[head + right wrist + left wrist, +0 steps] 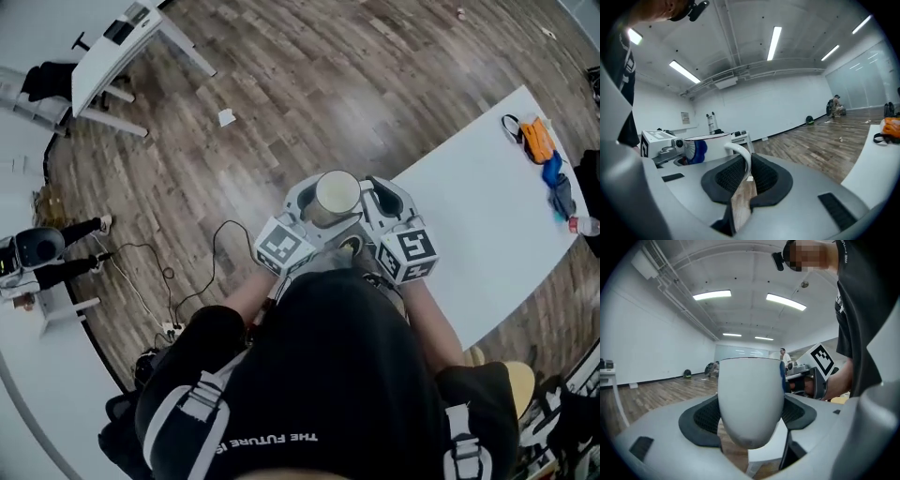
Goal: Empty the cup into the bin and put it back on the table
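Left gripper (751, 414) has its jaws spread wide around the body of the white cup (750, 397), with the dark pads (705, 417) pressed against both sides. Right gripper (746, 169) has its jaws drawn nearly together and clamped on the thin white cup handle (740, 152), with the cup body just to its left in the right gripper view. In the head view the cup (336, 194) stands upright, mouth up, held in the air between both grippers close to the person's torso, beside the edge of the white table (487, 211) and over the wooden floor (281, 103).
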